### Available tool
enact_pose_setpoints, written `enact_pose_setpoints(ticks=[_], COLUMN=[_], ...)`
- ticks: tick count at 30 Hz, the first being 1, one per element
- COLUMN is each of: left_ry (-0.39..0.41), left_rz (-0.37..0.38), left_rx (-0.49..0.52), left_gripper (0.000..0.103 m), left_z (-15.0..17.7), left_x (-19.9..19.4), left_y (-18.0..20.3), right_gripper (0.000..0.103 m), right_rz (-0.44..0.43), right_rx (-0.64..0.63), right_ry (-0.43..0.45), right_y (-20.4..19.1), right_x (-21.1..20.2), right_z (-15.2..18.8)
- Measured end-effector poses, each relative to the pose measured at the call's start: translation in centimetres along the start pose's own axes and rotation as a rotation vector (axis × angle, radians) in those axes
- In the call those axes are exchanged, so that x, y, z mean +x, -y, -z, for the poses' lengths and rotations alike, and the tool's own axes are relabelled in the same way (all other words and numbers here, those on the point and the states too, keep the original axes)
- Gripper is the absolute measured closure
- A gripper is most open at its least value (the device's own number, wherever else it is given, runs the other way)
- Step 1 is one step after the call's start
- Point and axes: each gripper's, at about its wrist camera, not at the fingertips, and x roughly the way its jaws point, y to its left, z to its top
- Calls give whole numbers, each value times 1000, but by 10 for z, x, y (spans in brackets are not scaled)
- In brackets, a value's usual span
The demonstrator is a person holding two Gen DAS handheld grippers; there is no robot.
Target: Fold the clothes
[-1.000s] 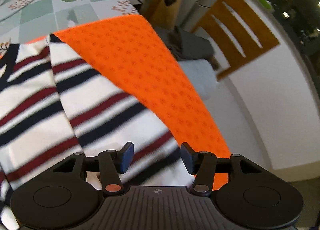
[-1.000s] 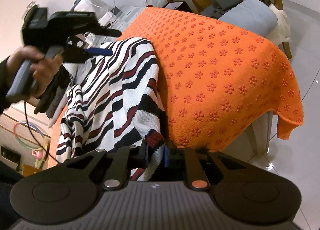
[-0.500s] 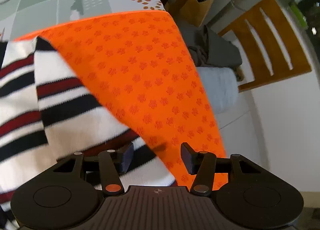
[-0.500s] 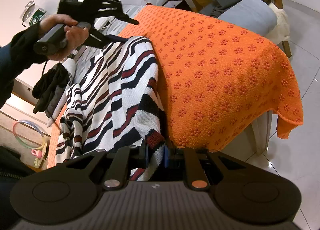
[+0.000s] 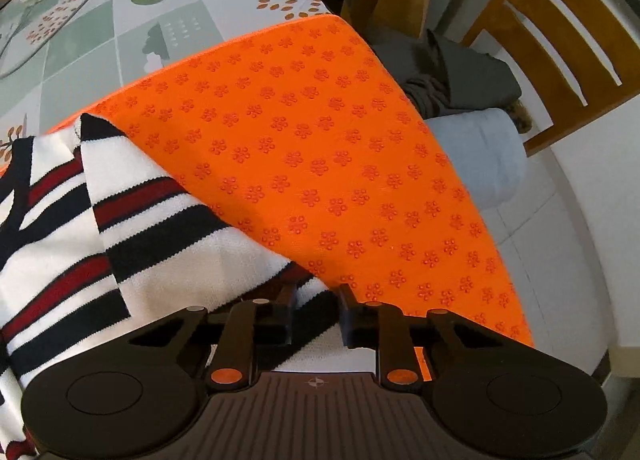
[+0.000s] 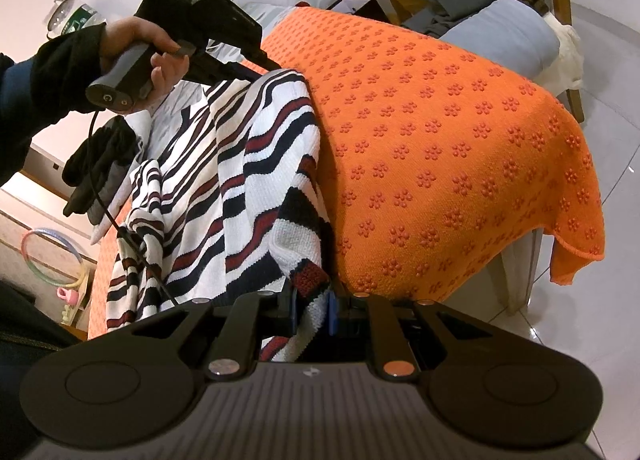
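Note:
A white knit sweater (image 5: 132, 228) with navy and dark red stripes lies on an orange dotted mat (image 5: 320, 148) over the table. My left gripper (image 5: 316, 312) has its fingers narrowed around the sweater's edge, the knit lying between them. In the right wrist view the same sweater (image 6: 240, 180) lies crumpled along the mat's (image 6: 460, 140) left side. My right gripper (image 6: 312, 312) is shut on its near hem with the dark red cuff. The left gripper (image 6: 264, 60) shows there at the sweater's far end, held by a hand.
A patterned tablecloth (image 5: 120, 12) with cables lies beyond the mat. Wooden chairs (image 5: 560, 40) with dark and pale blue clothes (image 5: 472, 128) stand to the right. The mat hangs over the table's corner (image 6: 576, 260) above a tiled floor. Dark clothing (image 6: 96, 164) hangs at left.
My left gripper has come down to the sweater's far edge and its fingers have closed in from wide open onto the knit. My right gripper has kept its hold and stayed put.

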Motion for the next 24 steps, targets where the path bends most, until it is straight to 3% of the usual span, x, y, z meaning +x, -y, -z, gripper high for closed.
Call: enact_pose_setpoints(ticks=[7,9,11,19,24], left_ry=[29,60,86,109,123], left_rz=[-53,-76,-77,177,341], left_rx=[30,63,77,-132,-257], left_gripper=[73,78,92,97,97], left_z=[3,8,12,19,27], left_x=[2,2,1,-22,-40], left_y=[14,17,14,-59,-109], right_gripper=[86,86,87,88,88], right_rz=[35,41,40,77,125], right_rx=[-31,-25,-6,-28,-153], right_ry=[-1,3,14,84,121], right_y=[-9,-9,-8,-27,-67], right_x=[0,0,0,-14,-26], right_z=[0,1,2,7,13])
